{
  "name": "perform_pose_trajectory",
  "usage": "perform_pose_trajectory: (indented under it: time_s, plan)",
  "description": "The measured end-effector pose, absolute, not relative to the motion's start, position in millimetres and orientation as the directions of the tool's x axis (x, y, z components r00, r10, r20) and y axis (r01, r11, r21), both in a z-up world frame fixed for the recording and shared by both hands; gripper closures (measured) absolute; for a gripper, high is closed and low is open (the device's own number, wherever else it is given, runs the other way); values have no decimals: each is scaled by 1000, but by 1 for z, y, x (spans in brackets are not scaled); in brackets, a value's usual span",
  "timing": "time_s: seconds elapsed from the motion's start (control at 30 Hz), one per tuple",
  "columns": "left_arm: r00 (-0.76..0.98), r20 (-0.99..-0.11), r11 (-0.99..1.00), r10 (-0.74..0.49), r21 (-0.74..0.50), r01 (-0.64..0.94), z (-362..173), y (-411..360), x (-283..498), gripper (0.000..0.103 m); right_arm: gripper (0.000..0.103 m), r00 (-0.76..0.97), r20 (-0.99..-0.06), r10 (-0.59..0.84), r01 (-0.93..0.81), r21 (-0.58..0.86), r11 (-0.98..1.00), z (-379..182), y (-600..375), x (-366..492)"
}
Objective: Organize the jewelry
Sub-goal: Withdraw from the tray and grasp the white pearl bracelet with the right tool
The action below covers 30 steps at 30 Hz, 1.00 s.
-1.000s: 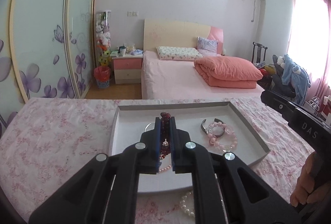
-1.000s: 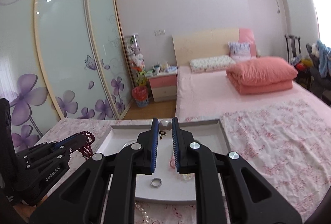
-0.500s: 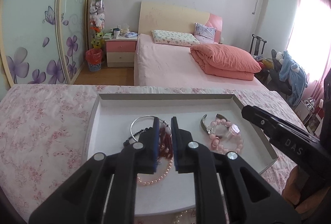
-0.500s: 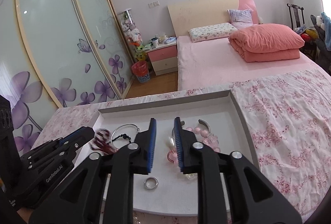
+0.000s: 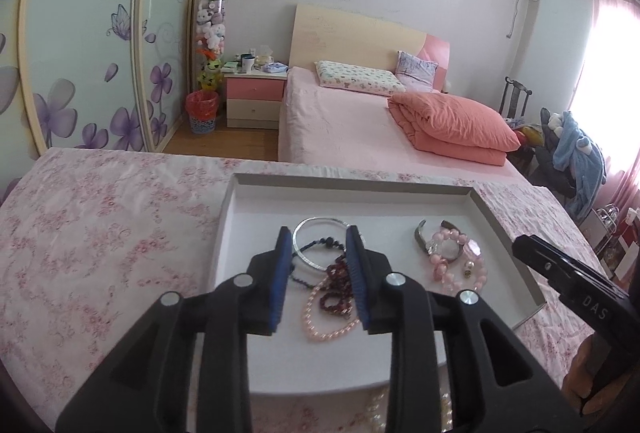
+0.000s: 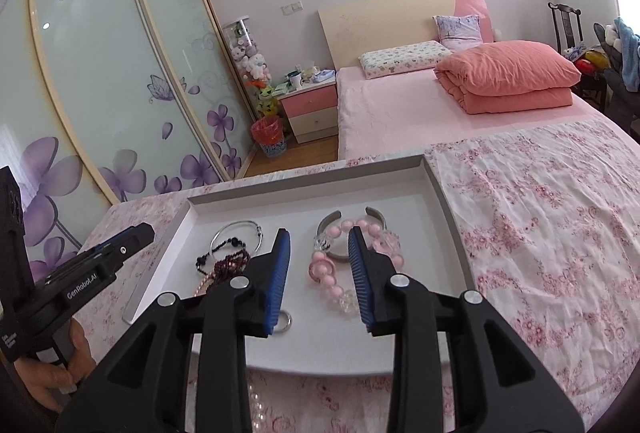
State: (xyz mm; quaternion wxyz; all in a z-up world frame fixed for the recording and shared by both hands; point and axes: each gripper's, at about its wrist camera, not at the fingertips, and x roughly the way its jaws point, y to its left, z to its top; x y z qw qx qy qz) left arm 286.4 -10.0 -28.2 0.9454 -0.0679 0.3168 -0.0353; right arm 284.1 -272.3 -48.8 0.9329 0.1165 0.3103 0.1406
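Note:
A white tray (image 5: 256, 201) on the floral tablecloth holds jewelry. My left gripper (image 5: 318, 245) is open above it. The dark red bead bracelet (image 5: 334, 291) lies loose between its fingers, beside a silver bangle (image 5: 316, 243), a dark bead string (image 5: 320, 245) and a pink pearl strand (image 5: 324, 329). My right gripper (image 6: 318, 245) is open and empty over pink bead bracelets (image 6: 332, 277) and a silver cuff (image 6: 352, 233). A small ring (image 6: 285, 323) lies by its left finger. The red bracelet also shows in the right wrist view (image 6: 230, 265).
A white pearl strand (image 5: 380, 405) lies on the cloth in front of the tray, seen also in the right wrist view (image 6: 256, 409). A bed with a folded orange quilt (image 5: 452, 129) stands beyond the table. Sliding wardrobe doors (image 6: 100, 73) are on the left.
My left gripper carried the dark red bracelet down into the tray, opened and let it go. My right gripper opened wider and tilted down over the pink bracelets.

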Motion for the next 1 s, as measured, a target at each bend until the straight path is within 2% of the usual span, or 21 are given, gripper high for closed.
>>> perform_pose_trajectory:
  time_s: [0.27, 0.33, 0.5, 0.8, 1.0]
  plan:
    - [769, -638, 997, -40, -77, -12, -40, 12, 238, 52, 71, 680, -618, 394, -274, 283, 919, -67, -258, 247]
    - [758, -652, 998, -25, -60, -19, -47, 17, 225, 44, 72, 649, -643, 407, -299, 277, 913, -75, -251, 239]
    - [722, -691, 999, 5, -27, -34, -62, 27, 201, 32, 74, 586, -701, 407, -359, 226, 906, -93, -229, 225]
    - [710, -704, 998, 17, -31, -55, -73, 38, 189, 29, 79, 547, -752, 369, -368, 180, 912, -107, -213, 229]
    - [701, -713, 998, 16, -26, -49, -77, 35, 191, 29, 92, 568, -762, 310, -374, 96, 922, -109, -207, 224]
